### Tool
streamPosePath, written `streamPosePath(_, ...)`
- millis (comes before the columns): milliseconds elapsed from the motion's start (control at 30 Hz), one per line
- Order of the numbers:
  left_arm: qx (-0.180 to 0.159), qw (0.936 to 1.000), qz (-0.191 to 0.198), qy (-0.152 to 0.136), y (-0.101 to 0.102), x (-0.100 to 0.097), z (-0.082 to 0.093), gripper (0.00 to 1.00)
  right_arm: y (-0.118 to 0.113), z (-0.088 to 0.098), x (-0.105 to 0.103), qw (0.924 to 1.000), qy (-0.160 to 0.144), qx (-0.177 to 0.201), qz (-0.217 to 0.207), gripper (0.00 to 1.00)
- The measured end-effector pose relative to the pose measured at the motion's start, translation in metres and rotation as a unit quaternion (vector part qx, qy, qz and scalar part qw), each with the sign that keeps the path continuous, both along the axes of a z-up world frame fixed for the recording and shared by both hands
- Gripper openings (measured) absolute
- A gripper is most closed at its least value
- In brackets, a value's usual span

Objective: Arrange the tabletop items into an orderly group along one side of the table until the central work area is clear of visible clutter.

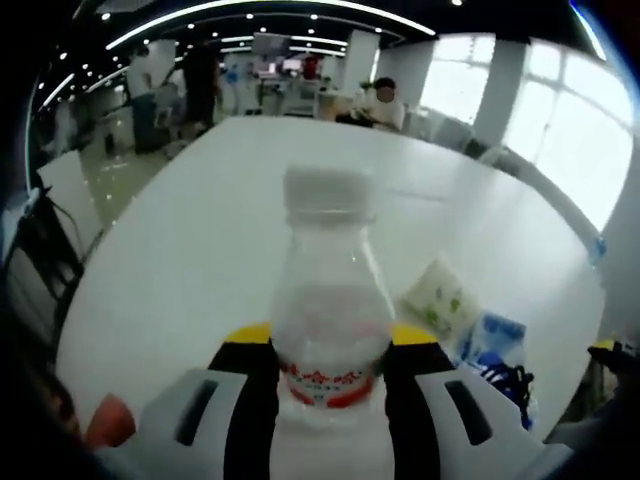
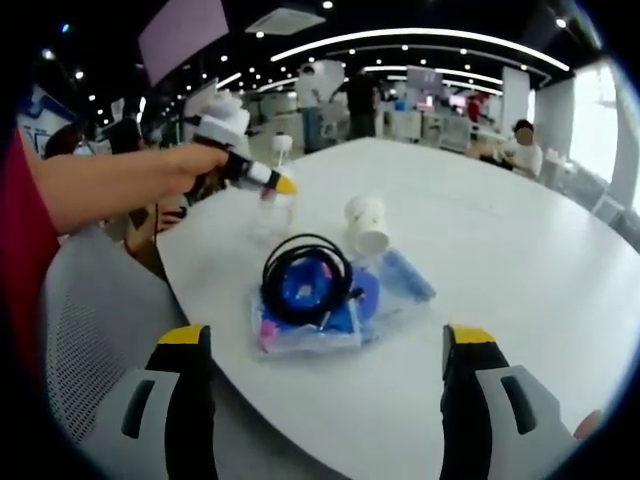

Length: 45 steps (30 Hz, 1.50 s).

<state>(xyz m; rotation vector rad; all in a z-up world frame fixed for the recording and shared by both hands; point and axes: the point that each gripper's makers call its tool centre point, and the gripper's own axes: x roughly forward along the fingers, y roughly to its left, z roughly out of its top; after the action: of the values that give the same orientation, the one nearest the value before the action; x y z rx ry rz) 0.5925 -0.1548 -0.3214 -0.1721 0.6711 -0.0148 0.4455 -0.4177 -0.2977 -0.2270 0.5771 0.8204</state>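
Note:
A clear plastic bottle (image 1: pixel 330 290) with a white cap and red label stands upright between the black, yellow-tipped jaws of my left gripper (image 1: pixel 330 336), which is shut on it. In the right gripper view, a hand holds that left gripper (image 2: pixel 250 170) on the bottle (image 2: pixel 272 212) near the table's far-left edge. My right gripper (image 2: pixel 327 340) is wide open above the near edge, with nothing between its jaws. Just ahead of it, a black coiled cable (image 2: pixel 305 272) lies on blue packets (image 2: pixel 300 325). A white cup (image 2: pixel 367 225) lies tipped beyond them.
The round white table (image 2: pixel 520 290) has bare surface to the right. A white-green packet (image 1: pixel 440 295), a blue packet (image 1: pixel 492 342) and the cable (image 1: pixel 508 382) lie right of the bottle. A grey mesh chair (image 2: pixel 80 320) stands at the near left. A person (image 2: pixel 520 145) sits beyond the table.

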Motion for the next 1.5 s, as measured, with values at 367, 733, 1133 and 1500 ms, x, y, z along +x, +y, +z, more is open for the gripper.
streamPosePath(367,0.001,0.9991,0.016,-0.039,0.013,0.024,0.008,0.37,-0.002,-0.006,-0.002,0.9999,0.009,-0.011,0.001,0.94)
streamPosePath(733,0.001,0.9978,0.021,-0.062,0.018,0.042,0.012,0.37,-0.002,-0.01,-0.002,0.9997,0.013,-0.019,-0.001,0.94)
streamPosePath(1133,0.014,0.9961,0.011,-0.086,0.019,0.055,0.016,0.37,0.004,0.004,0.0,0.9999,-0.011,0.003,0.004,0.94)
streamPosePath(1500,0.017,0.9939,0.007,-0.109,0.018,0.06,0.015,0.37,0.022,0.034,-0.004,0.9957,-0.065,0.051,0.042,0.96)
